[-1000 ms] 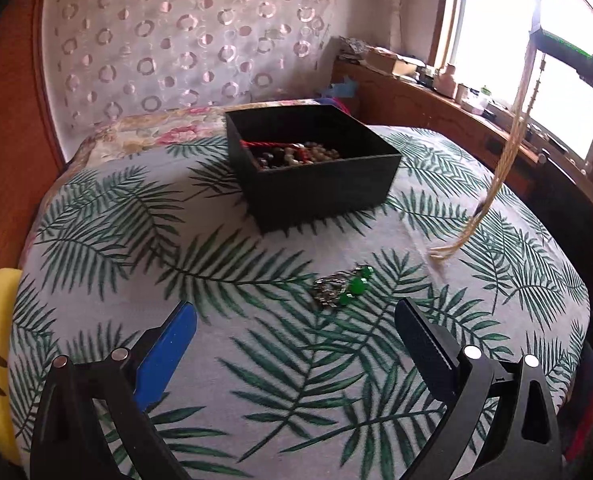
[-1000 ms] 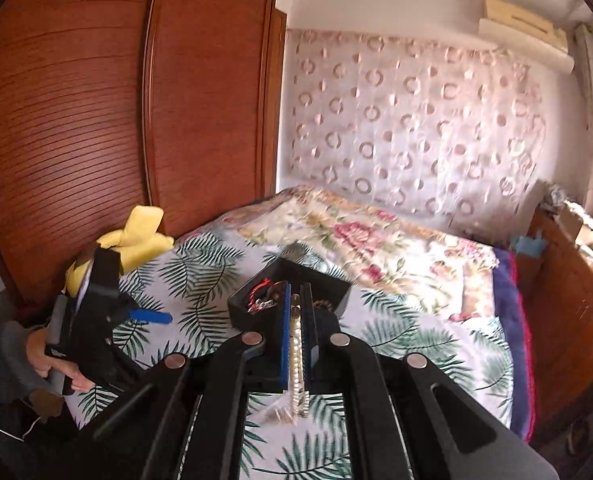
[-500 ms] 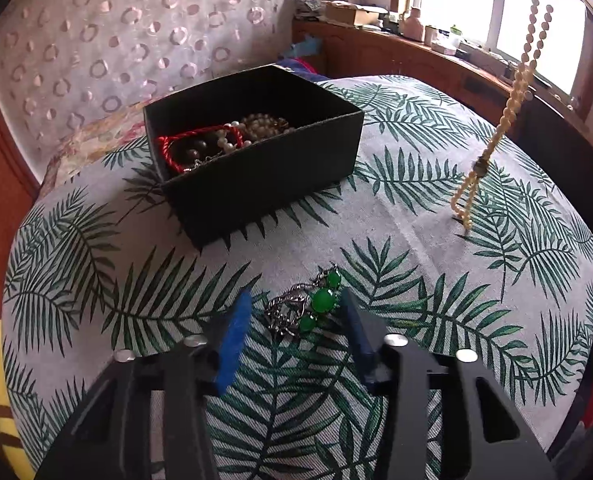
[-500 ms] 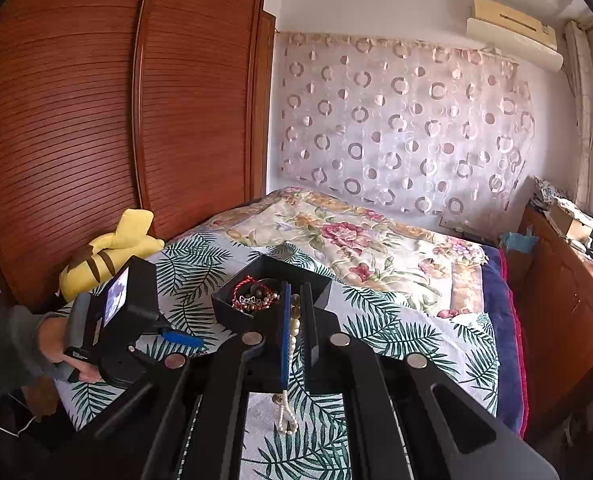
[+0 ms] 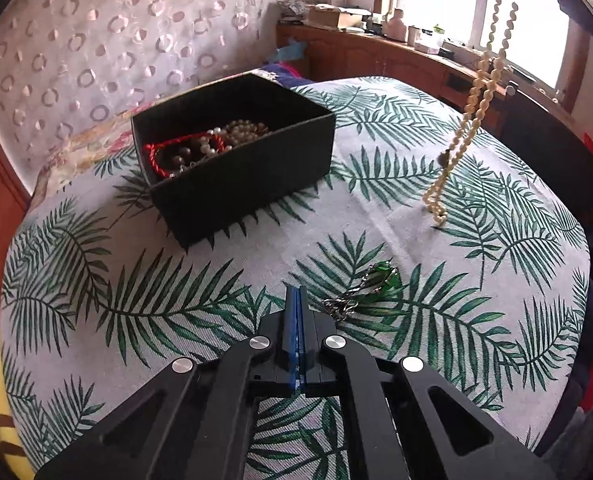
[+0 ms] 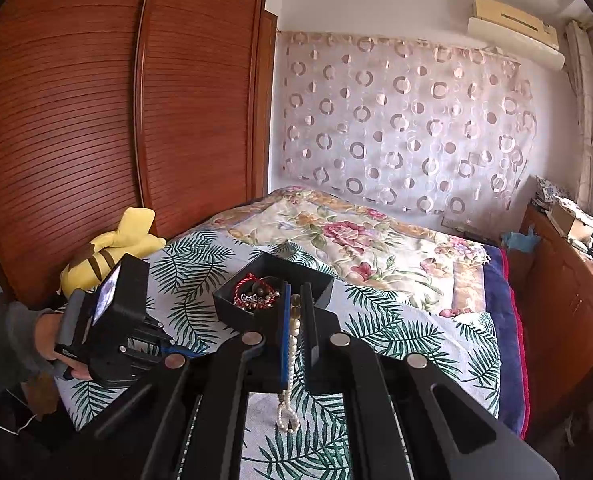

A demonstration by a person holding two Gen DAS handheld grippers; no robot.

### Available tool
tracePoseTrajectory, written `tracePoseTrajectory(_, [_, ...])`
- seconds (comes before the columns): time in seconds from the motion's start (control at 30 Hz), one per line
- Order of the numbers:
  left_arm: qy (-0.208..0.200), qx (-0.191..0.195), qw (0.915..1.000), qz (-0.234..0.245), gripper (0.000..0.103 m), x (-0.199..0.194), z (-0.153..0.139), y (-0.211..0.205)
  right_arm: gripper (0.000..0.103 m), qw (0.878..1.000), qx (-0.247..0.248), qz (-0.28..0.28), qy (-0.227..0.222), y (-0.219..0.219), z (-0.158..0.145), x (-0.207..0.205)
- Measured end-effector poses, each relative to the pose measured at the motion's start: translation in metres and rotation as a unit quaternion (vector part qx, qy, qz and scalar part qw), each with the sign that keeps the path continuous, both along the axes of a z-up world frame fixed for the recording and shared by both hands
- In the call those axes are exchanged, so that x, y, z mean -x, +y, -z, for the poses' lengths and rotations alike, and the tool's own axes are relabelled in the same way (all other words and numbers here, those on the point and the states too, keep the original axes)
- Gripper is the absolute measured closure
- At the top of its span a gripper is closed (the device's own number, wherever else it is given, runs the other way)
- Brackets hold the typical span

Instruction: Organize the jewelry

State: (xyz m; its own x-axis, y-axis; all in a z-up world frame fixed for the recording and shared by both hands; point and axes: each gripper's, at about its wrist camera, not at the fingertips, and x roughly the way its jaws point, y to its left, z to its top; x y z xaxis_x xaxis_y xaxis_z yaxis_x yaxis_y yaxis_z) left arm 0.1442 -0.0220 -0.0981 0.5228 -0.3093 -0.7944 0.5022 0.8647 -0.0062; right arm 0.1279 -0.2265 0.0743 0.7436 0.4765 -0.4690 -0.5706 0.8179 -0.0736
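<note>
Two grippers are mine. My left gripper [image 5: 296, 294] has its blue pads pressed flat together with nothing between them; the green-stone bracelet [image 5: 366, 290] lies on the palm-leaf bedspread [image 5: 136, 280] just to the right of its tips, outside the grip. The bracelet's long axis runs slantwise, silver chain end nearest my gripper, green stones at the far end up and to the right. My right gripper [image 6: 295, 296] is clamped on a pearl necklace [image 6: 292, 344], which hangs straight down, its looped bottom end at or just above the bedspread; I cannot tell whether it touches. In the left wrist view its top runs out of the picture. The black jewelry box [image 5: 232, 160] sits open beyond, holding a red cord bracelet [image 5: 164, 152] and pearls; the tangle underneath is hard to sort out.
</note>
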Motion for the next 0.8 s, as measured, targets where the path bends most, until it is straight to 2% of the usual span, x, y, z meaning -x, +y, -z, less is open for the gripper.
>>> tracePoseTrajectory(0.33, [-0.009, 0.025, 0.9996, 0.009, 0.102, 0.006, -0.014, 0.001, 0.098, 1.0, -0.002, 0.004, -0.001, 0.001, -0.001, 0.002])
tracePoseTrajectory(0.37, [-0.007, 0.025, 0.9996, 0.014, 0.093, 0.006, -0.015, -0.001, 0.098, 1.0, -0.002, 0.004, -0.001, 0.001, -0.001, 0.002])
tracePoseTrajectory(0.4, [-0.007, 0.023, 0.9995, 0.022, 0.079, 0.007, -0.016, -0.005, 0.098, 1.0, -0.001, 0.003, -0.001, 0.001, -0.001, 0.002])
tracePoseTrajectory(0.47, [-0.012, 0.015, 0.9991, 0.039, 0.062, 0.01, -0.015, -0.013, 0.098, 1.0, -0.001, 0.002, -0.001, 0.0, -0.001, 0.002])
tracePoseTrajectory(0.73, [0.003, -0.025, 0.9957, 0.089, 0.062, 0.006, 0.002, -0.044, 0.098, 1.0, -0.001, 0.003, -0.001, 0.0, -0.002, 0.002])
tracePoseTrajectory(0.77, [-0.001, -0.025, 0.9954, 0.092, 0.064, 0.005, 0.002, -0.046, 0.098, 1.0, -0.001, 0.003, -0.001, 0.0, -0.002, 0.002])
tracePoseTrajectory(0.8, [0.0, -0.023, 0.9952, 0.095, 0.074, 0.004, 0.003, -0.048, 0.098, 1.0, -0.001, 0.003, -0.001, 0.0, -0.002, 0.002])
